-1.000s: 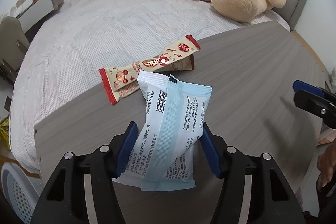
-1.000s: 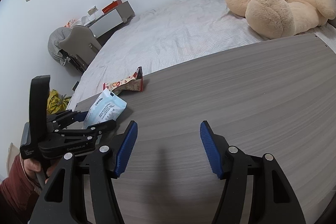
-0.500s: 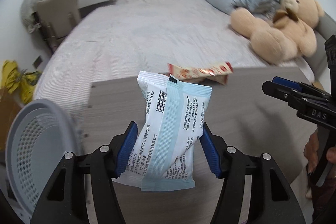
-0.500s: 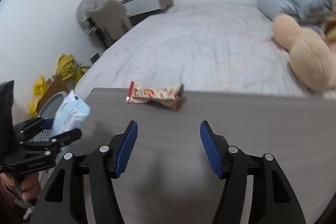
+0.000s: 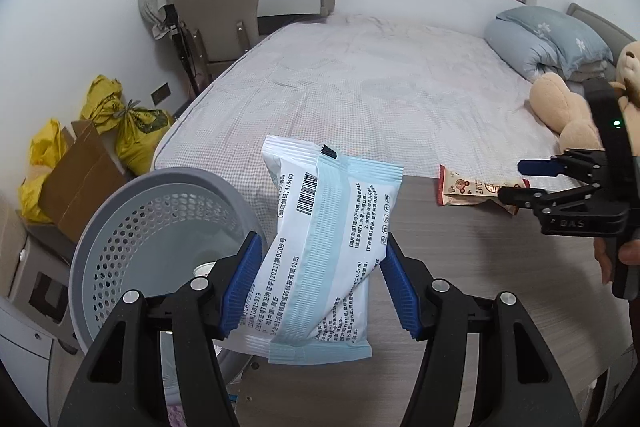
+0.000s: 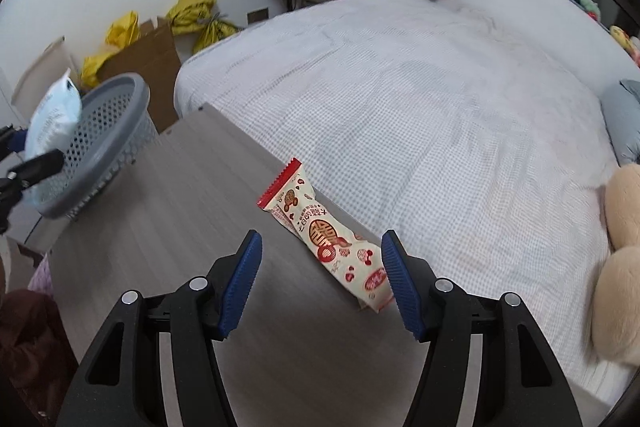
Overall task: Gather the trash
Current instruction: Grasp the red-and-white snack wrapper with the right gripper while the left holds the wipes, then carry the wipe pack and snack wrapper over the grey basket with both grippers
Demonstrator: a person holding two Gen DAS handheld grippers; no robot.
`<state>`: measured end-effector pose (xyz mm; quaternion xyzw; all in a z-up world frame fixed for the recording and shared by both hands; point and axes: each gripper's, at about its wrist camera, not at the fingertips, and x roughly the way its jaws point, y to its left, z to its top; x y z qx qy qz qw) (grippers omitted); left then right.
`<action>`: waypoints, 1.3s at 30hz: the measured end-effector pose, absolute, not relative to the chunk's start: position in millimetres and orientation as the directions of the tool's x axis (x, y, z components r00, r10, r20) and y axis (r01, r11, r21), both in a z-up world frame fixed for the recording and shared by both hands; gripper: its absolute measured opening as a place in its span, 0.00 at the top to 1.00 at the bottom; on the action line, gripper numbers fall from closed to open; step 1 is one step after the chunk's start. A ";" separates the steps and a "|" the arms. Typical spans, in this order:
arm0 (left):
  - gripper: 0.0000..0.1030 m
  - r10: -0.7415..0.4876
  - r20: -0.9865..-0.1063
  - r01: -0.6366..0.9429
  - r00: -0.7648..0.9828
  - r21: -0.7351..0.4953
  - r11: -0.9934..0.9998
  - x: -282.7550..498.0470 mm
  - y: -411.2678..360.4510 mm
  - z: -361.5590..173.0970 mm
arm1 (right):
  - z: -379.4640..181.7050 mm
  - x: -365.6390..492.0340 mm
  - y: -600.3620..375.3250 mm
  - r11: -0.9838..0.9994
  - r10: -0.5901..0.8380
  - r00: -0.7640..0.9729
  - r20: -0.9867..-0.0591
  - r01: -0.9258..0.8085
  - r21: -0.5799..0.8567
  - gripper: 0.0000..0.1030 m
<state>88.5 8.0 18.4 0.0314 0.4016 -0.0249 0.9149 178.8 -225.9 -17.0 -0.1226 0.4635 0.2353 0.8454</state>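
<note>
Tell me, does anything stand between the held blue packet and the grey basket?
Nothing visible does. The left hand-held gripper is shut on the packet, and the basket lies just left of it, mouth open, with clear air between.

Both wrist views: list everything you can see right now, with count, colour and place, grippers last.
Blue-white packet: 1, pale blue and white, held above the table's left end, beside the basket.
Snack wrapper: 1, cream and red, flat at the table's edge next to the bed.
Basket: 1, grey, perforated, beyond the table's left end.
Table: 1, grey wood grain.
Bed: 1, white checked cover.
Teddy bear: 1, tan, on the bed.
Pillows: blue-grey, at the headboard; count unclear.
Yellow bags: several, by the wall.
Cardboard box: 1, brown, by the bags.
Chair: 1, beige, at a desk.
Left gripper: shut on the packet.
Right gripper: open, wrapper between its fingers.
</note>
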 end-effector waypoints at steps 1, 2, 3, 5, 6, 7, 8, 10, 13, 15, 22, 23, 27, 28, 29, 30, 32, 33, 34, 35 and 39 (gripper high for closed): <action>0.43 -0.020 -0.736 0.067 0.677 0.034 0.997 87.4 10.6 18.7 | -20.5 179.9 -224.3 0.854 0.276 0.452 -0.848 -0.521 0.001 0.42; 0.43 -0.021 -0.736 0.064 0.677 0.031 0.997 87.3 11.5 19.0 | -24.6 182.9 -222.0 0.847 0.263 0.445 -0.856 -0.531 -0.016 0.42; 0.43 -0.020 -0.738 0.060 0.674 0.027 0.998 87.8 12.7 19.2 | -29.0 186.9 -219.6 0.841 0.246 0.440 -0.864 -0.540 -0.035 0.42; 0.43 -0.020 -0.739 0.052 0.673 0.021 0.998 87.2 13.7 19.1 | -35.8 194.1 -216.8 0.836 0.220 0.434 -0.873 -0.546 -0.061 0.42; 0.43 -0.021 -0.738 0.051 0.674 0.019 0.999 87.2 14.3 19.5 | -38.6 197.5 -216.4 0.836 0.213 0.428 -0.878 -0.545 -0.064 0.42; 0.43 -0.021 -0.737 0.051 0.676 0.019 0.999 86.9 14.5 19.8 | -42.5 200.7 -215.9 0.835 0.209 0.417 -0.885 -0.547 -0.060 0.42; 0.43 -0.019 -0.736 0.050 0.676 0.020 0.999 87.7 14.7 20.4 | -45.6 201.6 -216.3 0.832 0.207 0.412 -0.887 -0.551 -0.062 0.42; 0.43 -0.017 -0.735 0.049 0.678 0.022 0.999 88.1 14.3 20.8 | -50.5 202.1 -211.8 0.825 0.195 0.411 -0.890 -0.560 -0.078 0.42; 0.43 -0.009 -0.734 0.042 0.679 0.027 0.999 87.9 13.6 19.8 | -57.8 201.8 -206.5 0.824 0.179 0.413 -0.893 -0.559 -0.093 0.44; 0.43 -0.003 -0.736 0.038 0.677 0.031 0.999 88.2 13.6 18.9 | -59.4 201.0 -206.1 0.829 0.200 0.404 -0.892 -0.556 -0.066 0.56; 0.43 0.011 -0.738 0.023 0.674 0.035 0.999 86.8 17.4 17.1 | -58.4 186.2 -207.3 0.878 0.234 0.401 -0.886 -0.479 0.015 0.68; 0.43 0.014 -0.736 0.020 0.677 0.038 0.999 86.1 18.4 17.3 | -57.9 184.1 -208.4 0.887 0.241 0.407 -0.881 -0.460 0.030 0.68; 0.43 0.019 -0.733 0.011 0.680 0.037 0.999 84.7 21.4 19.6 | -56.6 160.5 -215.3 0.933 0.287 0.436 -0.853 -0.330 0.145 0.68; 0.43 0.020 -0.730 0.009 0.683 0.036 0.999 83.4 23.1 20.0 | -56.5 154.6 -214.8 0.937 0.289 0.444 -0.848 -0.313 0.156 0.68; 0.43 0.023 -0.728 0.007 0.685 0.037 0.999 82.0 23.7 20.1 | -55.9 146.2 -213.5 0.941 0.292 0.452 -0.843 -0.294 0.168 0.68; 0.43 0.024 -0.726 0.004 0.687 0.037 0.999 80.7 26.1 20.6 | -55.2 139.3 -212.1 0.943 0.298 0.456 -0.839 -0.280 0.182 0.68; 0.43 0.021 -0.724 0.003 0.689 0.031 1.000 78.7 29.1 21.1 | -51.4 123.0 -206.9 0.945 0.307 0.468 -0.829 -0.251 0.208 0.68; 0.43 0.020 -0.722 0.000 0.692 0.028 1.000 77.1 32.1 21.6 | -49.2 116.7 -204.4 0.946 0.308 0.473 -0.825 -0.244 0.213 0.68; 0.43 0.020 -0.720 -0.002 0.693 0.026 1.000 76.5 34.7 21.6 | -46.1 109.6 -200.2 0.948 0.305 0.483 -0.821 -0.239 0.212 0.68; 0.43 0.021 -0.719 -0.005 0.695 0.025 1.000 75.2 37.1 21.3 | -42.4 102.3 -194.6 0.952 0.294 0.497 -0.817 -0.233 0.200 0.68; 0.43 0.024 -0.722 -0.020 0.691 0.014 1.000 70.0 52.2 17.8 | -33.1 79.2 -172.6 0.953 0.293 0.514 -0.806 -0.221 0.206 0.69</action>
